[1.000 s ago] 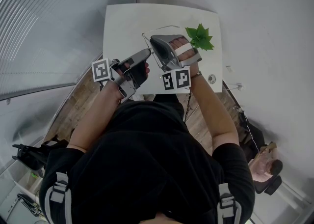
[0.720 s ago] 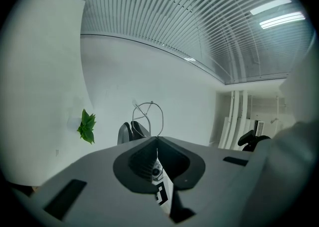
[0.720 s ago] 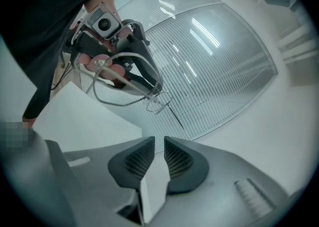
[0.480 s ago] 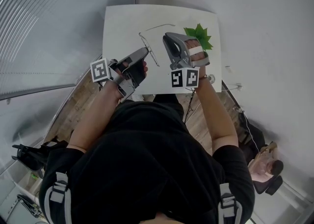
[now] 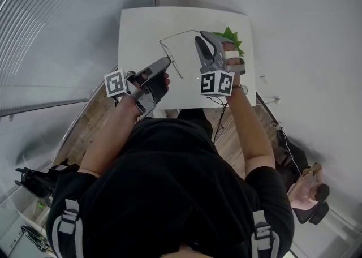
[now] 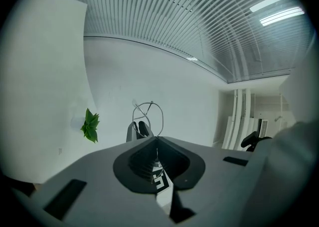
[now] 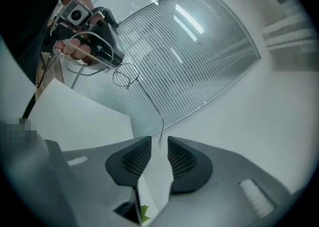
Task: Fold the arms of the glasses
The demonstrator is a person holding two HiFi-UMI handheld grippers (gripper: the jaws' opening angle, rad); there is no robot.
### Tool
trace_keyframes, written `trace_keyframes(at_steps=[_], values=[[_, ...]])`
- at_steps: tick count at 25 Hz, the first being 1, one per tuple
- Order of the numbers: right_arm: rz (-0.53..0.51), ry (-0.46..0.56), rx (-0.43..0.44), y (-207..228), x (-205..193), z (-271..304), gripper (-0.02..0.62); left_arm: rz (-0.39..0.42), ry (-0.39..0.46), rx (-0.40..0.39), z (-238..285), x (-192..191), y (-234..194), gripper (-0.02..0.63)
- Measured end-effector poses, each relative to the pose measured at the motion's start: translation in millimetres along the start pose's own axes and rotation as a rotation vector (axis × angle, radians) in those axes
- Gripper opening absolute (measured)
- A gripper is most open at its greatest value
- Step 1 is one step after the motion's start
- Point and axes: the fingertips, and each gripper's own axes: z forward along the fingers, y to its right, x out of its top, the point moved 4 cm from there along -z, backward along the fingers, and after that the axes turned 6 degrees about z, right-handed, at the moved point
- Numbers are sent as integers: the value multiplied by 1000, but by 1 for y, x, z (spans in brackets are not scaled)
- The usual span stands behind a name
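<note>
Centrally above a white worktop (image 5: 136, 25), a pair of thin wire-framed glasses (image 5: 171, 59) is held in the air by a person with a gripper in each hand. The left gripper (image 6: 157, 140) is clenched on the frame: in its own view the jaws are pressed together on the thin wire, and the round lens rims are seen standing just beyond them. One arm of the glasses is stretched out toward the right gripper (image 7: 159, 144), whose jaws are parted by a narrow gap. The curved tip of that arm is seen at the mouth of the gap with space on either side, so nothing is gripped there. A small green plant (image 5: 231, 37) is set near the right edge of the worktop, partly covered by the right gripper
</note>
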Motion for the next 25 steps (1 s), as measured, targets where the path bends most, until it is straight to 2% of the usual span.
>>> trace_keyframes(at_steps=[13, 16, 19, 25], values=[[31, -3, -22, 8, -2, 12, 109, 4, -10, -12, 1, -1, 0, 12], [10, -14, -18, 7, -5, 13, 90, 3, -11, -13, 1, -1, 0, 12], [-10, -17, -16, 6, -7, 13, 44, 4, -10, -12, 1, 0, -1, 12], [-14, -15, -19, 8, -6, 11, 38, 6, -3, -8, 2, 0, 0, 12]])
